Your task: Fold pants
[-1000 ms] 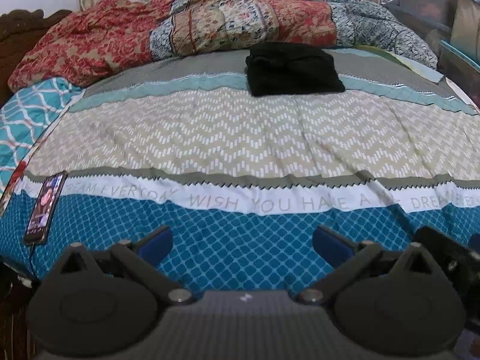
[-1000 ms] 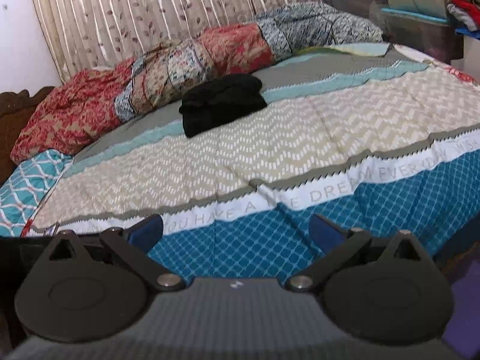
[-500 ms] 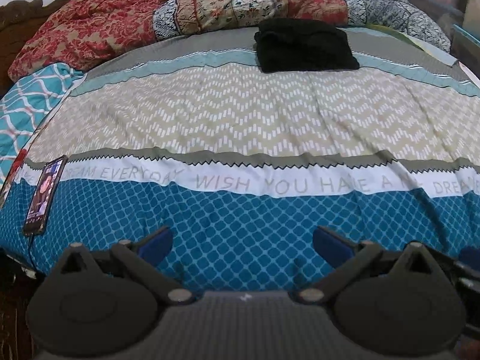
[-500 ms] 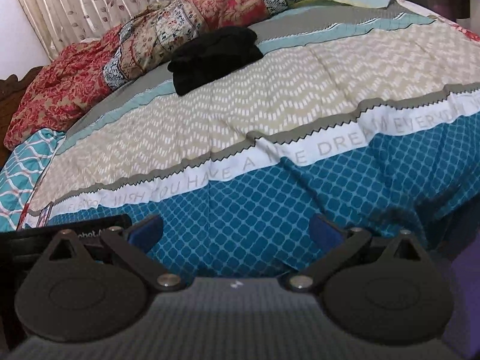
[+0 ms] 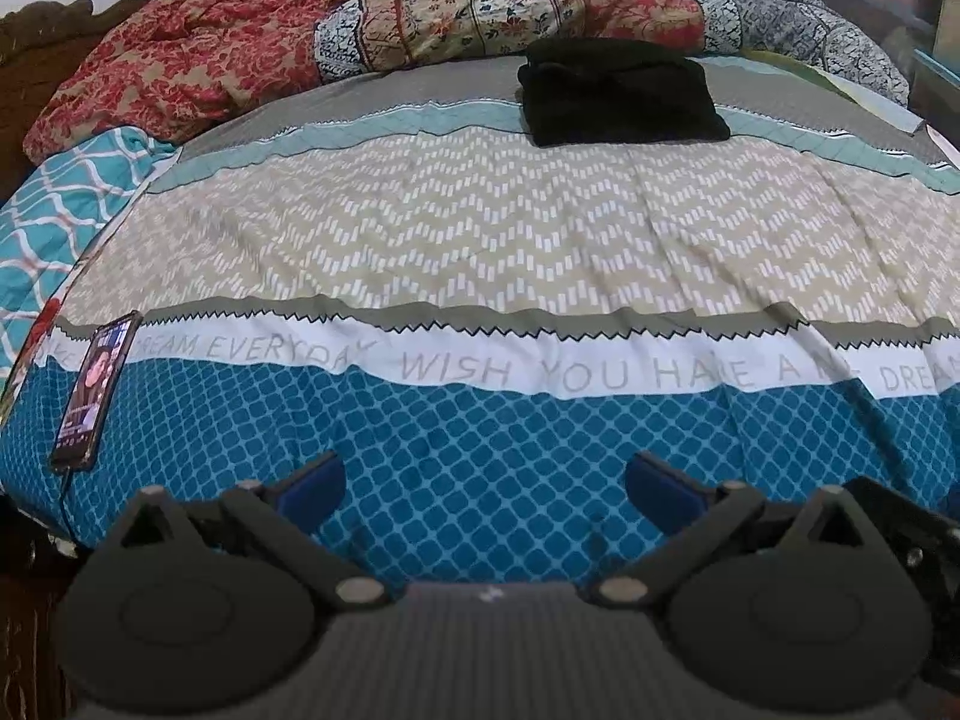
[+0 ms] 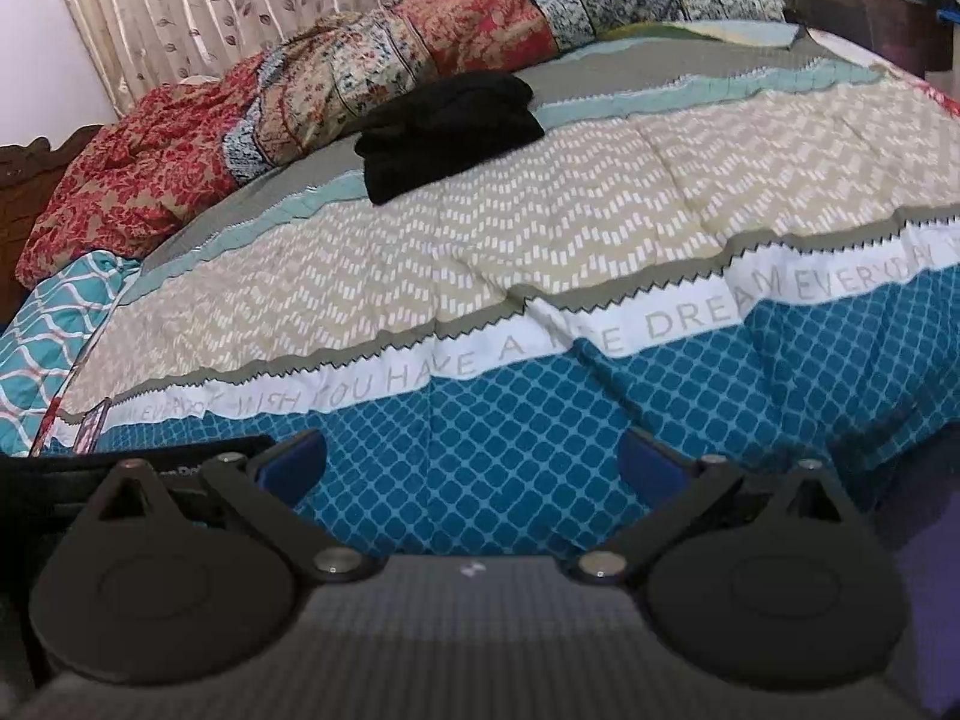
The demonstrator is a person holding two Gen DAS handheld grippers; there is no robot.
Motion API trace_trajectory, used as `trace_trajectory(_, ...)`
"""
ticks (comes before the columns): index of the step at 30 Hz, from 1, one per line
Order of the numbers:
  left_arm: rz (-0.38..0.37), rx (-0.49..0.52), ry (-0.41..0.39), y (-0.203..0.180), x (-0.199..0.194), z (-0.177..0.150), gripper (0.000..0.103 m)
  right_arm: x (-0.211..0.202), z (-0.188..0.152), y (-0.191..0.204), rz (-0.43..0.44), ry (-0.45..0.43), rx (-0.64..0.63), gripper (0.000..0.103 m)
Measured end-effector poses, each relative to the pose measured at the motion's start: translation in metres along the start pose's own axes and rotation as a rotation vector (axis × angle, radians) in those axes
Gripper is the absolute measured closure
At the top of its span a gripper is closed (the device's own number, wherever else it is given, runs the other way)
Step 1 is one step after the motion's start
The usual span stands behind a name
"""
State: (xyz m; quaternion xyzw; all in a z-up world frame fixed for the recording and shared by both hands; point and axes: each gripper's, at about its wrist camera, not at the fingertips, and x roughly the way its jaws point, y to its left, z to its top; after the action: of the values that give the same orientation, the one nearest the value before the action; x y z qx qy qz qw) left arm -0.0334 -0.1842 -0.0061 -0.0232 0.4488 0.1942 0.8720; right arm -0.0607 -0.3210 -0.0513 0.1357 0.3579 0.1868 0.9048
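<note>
Black pants point(image 5: 621, 93) lie folded in a compact stack at the far side of the bed, on the grey and teal stripes of the bedspread point(image 5: 480, 240). They also show in the right wrist view point(image 6: 447, 132). My left gripper point(image 5: 485, 483) is open and empty, held over the blue near edge of the bed, far from the pants. My right gripper point(image 6: 473, 465) is open and empty, also over the blue near edge.
A phone point(image 5: 93, 387) with a lit screen lies at the near left edge of the bed. A rumpled red and patterned quilt point(image 5: 480, 6) is piled along the far side behind the pants. Curtains point(image 6: 240, 6) hang behind; storage boxes point(image 6: 864, 0) stand at right.
Both grippers stay open and empty. Both views tipped down toward the bed and then rose part of the way back. The pants have not moved.
</note>
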Motion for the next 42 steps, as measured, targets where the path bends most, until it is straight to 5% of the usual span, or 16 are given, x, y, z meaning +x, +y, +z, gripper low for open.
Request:
trace_trajectory(9,-0.017,0.003,-0.042,0.0,-0.009,0.002,0.0,-0.012,0.004,0.004,-0.006,-0.057,-0.048,0.0)
trace_trajectory(22,0.0,0.01,0.055,-0.002,0.004,-0.007,0.0,-0.006,-0.003,0.001,-0.007,-0.009,-0.016,0.0)
trace_trajectory(42,-0.01,-0.019,0.089,0.007,0.011,-0.013,0.0,-0.004,-0.006,0.005,-0.001,0.003,-0.034,0.0)
